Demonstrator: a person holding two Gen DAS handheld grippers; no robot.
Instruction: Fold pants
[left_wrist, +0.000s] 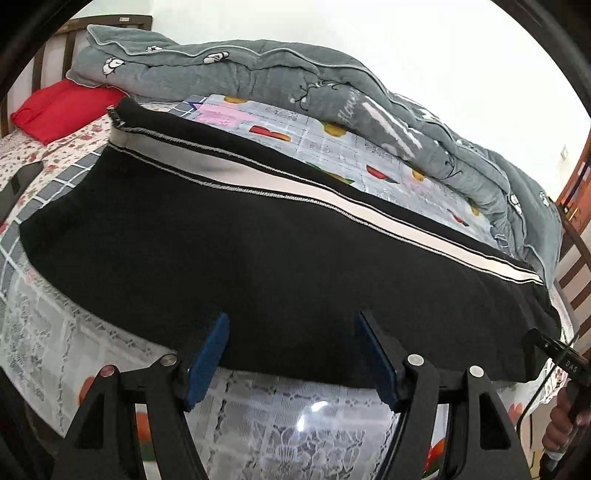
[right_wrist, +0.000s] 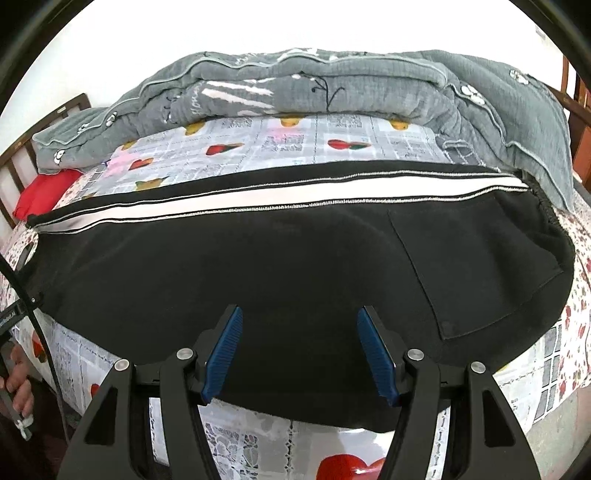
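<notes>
Black pants (left_wrist: 229, 266) flat across the bed (left_wrist: 44, 332).

Left tool (left_wrist: 291, 354) and right tool (right_wrist: 299, 350) gaping open, empty, at the hem's 6 o'clock edge; grey quilt (right_wrist: 332, 88) at 12 o'clock.

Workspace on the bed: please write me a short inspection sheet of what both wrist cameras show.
Surface: bed sheet with fruit print, lace border at the near edge.
Job's things: black pants lying flat lengthwise, white side stripe along the far edge, back pocket up.
Clutter: grey quilt bunched behind; red pillow.
Grippers: left gripper open, right gripper open, both at the near pants edge, holding nothing.
Cables: black cable beside the other handle.
Surroundings: wooden bed frame, white wall.
</notes>
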